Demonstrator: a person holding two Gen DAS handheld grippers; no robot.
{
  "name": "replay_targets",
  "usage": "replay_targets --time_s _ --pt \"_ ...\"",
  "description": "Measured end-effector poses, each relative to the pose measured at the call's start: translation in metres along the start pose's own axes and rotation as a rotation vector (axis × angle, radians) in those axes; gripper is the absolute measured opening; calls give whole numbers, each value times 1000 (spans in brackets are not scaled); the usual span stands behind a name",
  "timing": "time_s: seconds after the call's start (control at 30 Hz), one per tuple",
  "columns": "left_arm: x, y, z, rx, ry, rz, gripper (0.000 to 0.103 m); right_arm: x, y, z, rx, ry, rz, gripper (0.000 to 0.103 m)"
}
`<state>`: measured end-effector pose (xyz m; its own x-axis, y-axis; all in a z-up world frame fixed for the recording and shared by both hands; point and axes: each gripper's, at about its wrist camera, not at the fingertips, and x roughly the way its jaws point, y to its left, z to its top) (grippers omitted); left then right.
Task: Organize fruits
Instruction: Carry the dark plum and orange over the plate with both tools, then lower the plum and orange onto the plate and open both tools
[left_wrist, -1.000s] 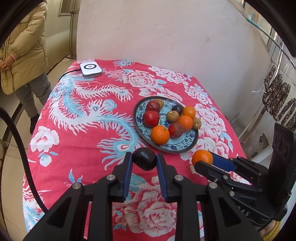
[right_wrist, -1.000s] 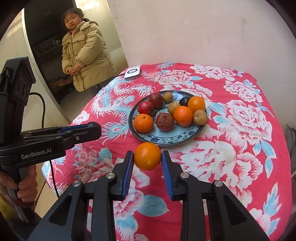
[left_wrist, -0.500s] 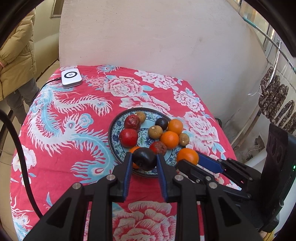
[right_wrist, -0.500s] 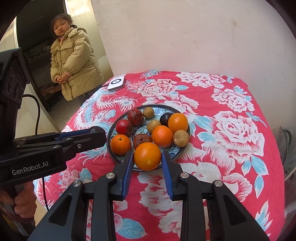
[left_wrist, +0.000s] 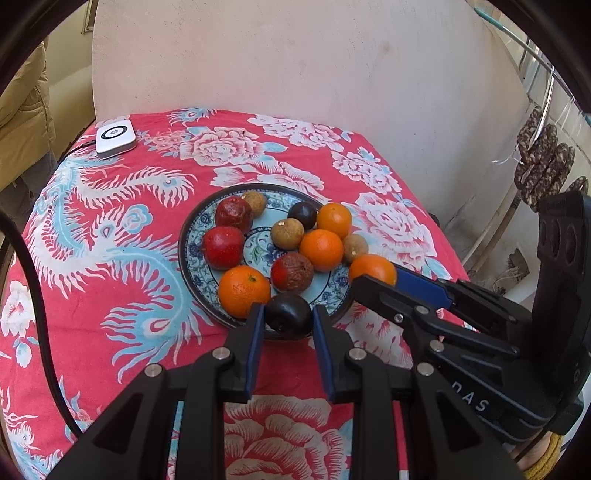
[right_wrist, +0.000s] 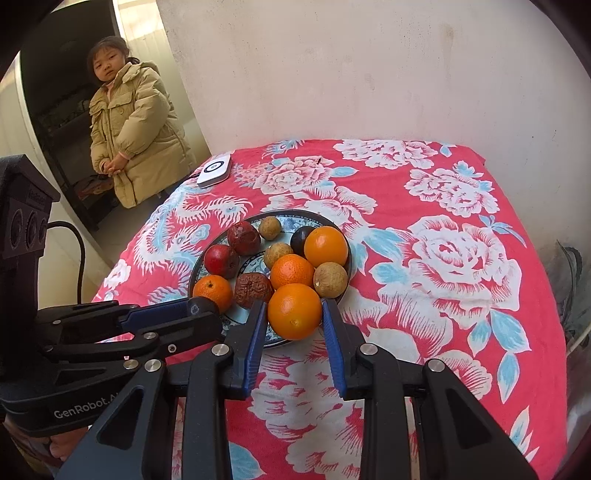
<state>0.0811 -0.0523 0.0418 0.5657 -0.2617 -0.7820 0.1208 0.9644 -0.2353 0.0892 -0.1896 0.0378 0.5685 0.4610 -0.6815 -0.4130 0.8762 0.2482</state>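
Note:
A blue patterned plate (left_wrist: 190, 254) (right_wrist: 332, 229) on the red floral tablecloth holds several fruits: oranges, red fruits, brown round fruits and a dark plum. My left gripper (left_wrist: 288, 317) is shut on a dark plum (left_wrist: 288, 314) at the plate's near rim. My right gripper (right_wrist: 294, 314) is shut on an orange (right_wrist: 294, 311) over the plate's near right rim. The orange (left_wrist: 372, 268) and the right gripper also show in the left wrist view, the left gripper (right_wrist: 199, 308) in the right wrist view.
A white flat device (left_wrist: 115, 138) (right_wrist: 215, 170) with a cable lies at the table's far left corner. A child in a tan coat (right_wrist: 133, 129) stands left of the table. A wall runs behind the table. Dried sausages (left_wrist: 543, 166) hang at the right.
Both grippers have moved forward with their fruit, from over the cloth in front of the plate to the plate's near rim.

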Motion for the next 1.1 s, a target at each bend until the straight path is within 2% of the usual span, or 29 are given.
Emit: replay_targets --time_s 0.6,0.83,0.97,1.1 --pt "2 -2 -1 24 -12 -5 29 7 -4 -1 22 11 10 32" --pt "-3 0 -1 20 -27 3 45 10 -6 -1 36 12 4 32" --pt "-6 2 -2 13 -28 11 45 10 -3 -1 26 14 11 32" --pt "-9 6 -4 11 -30 51 46 13 3 -2 5 18 6 32"
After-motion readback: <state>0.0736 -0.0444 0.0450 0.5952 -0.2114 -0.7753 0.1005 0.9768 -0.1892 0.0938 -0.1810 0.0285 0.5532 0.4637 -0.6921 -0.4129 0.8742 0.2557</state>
